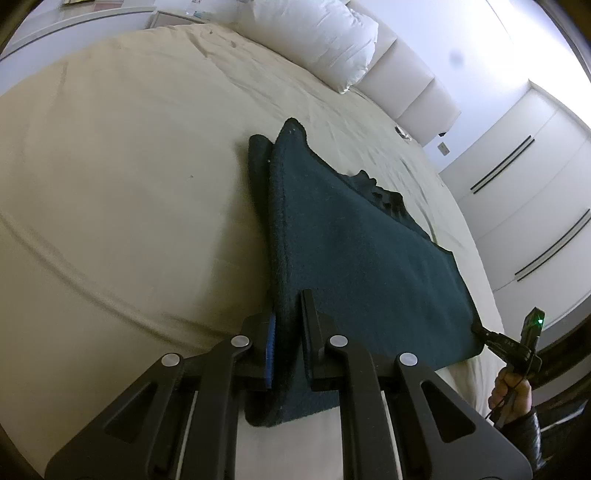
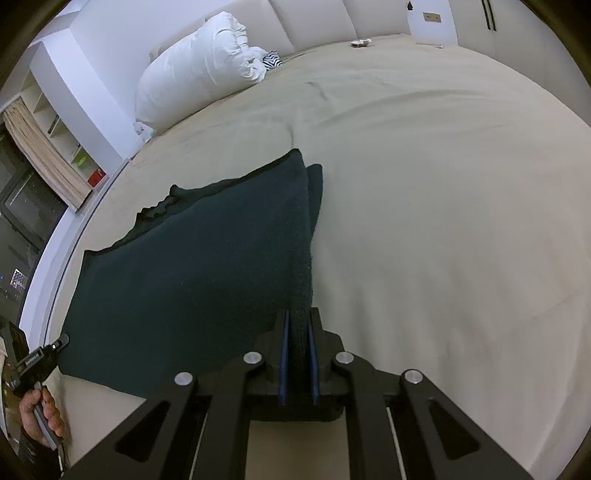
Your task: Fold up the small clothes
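A dark green knitted garment lies folded on a beige bed, its near edge lifted. My left gripper is shut on the garment's near left corner. My right gripper is shut on the near right corner of the same garment. The right gripper also shows at the right edge of the left wrist view, pinching the corner. The left gripper shows at the left edge of the right wrist view. A lower layer of the garment sticks out at the far end.
A white pillow lies at the head of the bed against a padded headboard. White wardrobe doors stand to the right. A striped cloth lies by the pillow. Shelves and a curtain stand at left.
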The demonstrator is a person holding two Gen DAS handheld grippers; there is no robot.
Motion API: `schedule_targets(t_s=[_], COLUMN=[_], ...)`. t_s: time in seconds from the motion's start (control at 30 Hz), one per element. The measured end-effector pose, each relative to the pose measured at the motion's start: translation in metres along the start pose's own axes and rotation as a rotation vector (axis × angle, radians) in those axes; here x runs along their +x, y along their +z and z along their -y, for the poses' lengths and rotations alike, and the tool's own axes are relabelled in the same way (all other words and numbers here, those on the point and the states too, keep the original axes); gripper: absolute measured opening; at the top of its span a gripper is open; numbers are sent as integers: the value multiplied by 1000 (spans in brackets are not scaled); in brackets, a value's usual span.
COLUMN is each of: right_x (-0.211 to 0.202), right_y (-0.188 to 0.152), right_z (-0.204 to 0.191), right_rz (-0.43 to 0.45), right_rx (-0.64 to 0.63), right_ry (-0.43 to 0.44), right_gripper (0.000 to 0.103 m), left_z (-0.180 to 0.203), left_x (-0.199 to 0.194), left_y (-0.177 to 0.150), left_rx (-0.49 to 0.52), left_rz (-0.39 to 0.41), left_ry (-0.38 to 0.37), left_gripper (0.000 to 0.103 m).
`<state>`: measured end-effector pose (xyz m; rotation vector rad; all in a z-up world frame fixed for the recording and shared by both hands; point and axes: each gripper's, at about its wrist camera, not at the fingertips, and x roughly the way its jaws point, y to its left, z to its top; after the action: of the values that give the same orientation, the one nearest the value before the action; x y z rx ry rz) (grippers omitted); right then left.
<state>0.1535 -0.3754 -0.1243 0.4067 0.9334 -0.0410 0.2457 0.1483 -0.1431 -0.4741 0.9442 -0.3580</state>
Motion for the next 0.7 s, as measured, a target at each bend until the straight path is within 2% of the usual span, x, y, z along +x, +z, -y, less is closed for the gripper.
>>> schedule_targets(t_s=[0.17, 0.3, 0.53, 0.7], right_x=[-2, -1, -6, -9], right_y=[-3, -6, -14, -19], right_z=[-9, -10, -12, -5], right_rz=[10, 8, 10, 9], right_rx=[-48, -59, -73, -39], right_ry=[-70, -87, -100, -78], right_gripper=[10, 9, 6, 6], left_z=[7, -1, 1, -3], left_x=[-8, -5, -6, -9], left_y=[-7, -13, -18, -23], left_rx=[45, 27, 49, 51], left_rz=[19, 2, 0, -15], left_ry=[36, 33, 36, 42], left_gripper=[6, 5, 4, 4])
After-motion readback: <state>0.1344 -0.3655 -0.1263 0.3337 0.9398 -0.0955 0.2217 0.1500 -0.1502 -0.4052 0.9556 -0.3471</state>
